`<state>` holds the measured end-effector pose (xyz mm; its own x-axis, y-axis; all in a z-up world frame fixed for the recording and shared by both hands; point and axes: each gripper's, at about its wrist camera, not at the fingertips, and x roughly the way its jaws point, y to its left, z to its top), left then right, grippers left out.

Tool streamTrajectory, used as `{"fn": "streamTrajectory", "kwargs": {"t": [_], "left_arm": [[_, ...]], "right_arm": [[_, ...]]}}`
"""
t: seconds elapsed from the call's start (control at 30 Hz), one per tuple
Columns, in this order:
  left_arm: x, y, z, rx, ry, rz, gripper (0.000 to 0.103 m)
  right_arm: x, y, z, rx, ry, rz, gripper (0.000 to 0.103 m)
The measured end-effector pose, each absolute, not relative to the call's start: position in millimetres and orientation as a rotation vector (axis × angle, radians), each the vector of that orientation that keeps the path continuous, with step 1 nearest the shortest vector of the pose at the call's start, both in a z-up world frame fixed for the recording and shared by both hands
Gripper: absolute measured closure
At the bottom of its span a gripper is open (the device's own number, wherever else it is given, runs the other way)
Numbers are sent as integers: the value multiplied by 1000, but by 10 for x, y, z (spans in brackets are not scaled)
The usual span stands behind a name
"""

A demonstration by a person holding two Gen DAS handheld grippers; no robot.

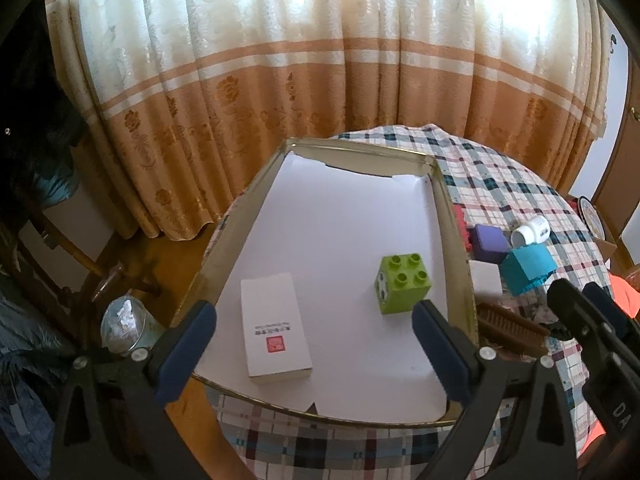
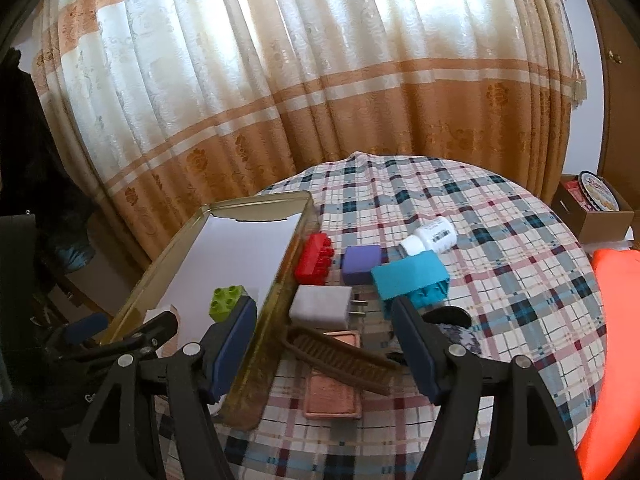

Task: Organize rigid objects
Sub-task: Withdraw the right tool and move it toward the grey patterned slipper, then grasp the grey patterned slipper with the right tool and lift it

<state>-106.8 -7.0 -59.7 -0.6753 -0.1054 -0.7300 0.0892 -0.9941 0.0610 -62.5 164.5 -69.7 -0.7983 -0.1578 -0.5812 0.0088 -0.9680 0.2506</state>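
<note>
A gold-rimmed tray (image 1: 456, 240) lined with white paper holds a white box (image 1: 276, 328) and a green brick (image 1: 402, 288). My left gripper (image 1: 316, 320) is open and empty above the tray's near half. My right gripper (image 2: 324, 320) is open and empty, hovering over a white charger (image 2: 322, 306) and a brown comb (image 2: 340, 354) lying on a pink case (image 2: 332, 396). Beside the tray (image 2: 280, 280) lie a red brick (image 2: 314, 258), a purple block (image 2: 360, 264), a teal brick (image 2: 412, 278) and a white bottle (image 2: 432, 238).
The round table has a plaid cloth (image 2: 520, 280). An orange object (image 2: 612, 340) sits at the right edge. A cardboard box (image 2: 592, 208) stands beyond the table. A glass jar (image 1: 124, 324) and a wooden chair (image 1: 80, 256) are to the left, below table level. Curtains hang behind.
</note>
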Motion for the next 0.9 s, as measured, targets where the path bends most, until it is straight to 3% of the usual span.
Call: {"fn": "streamTrajectory", "kwargs": {"t": [0.5,0.9], "left_arm": [[-1030,226,-580,1219,-121,-2827,3],[-963,415,-588,1249,-138,-2897,3]], "right_arm": [[-567,1878,-731,977,-397,-2898,31],[-379,2378,-902,1056,-321,-3005,31]]}}
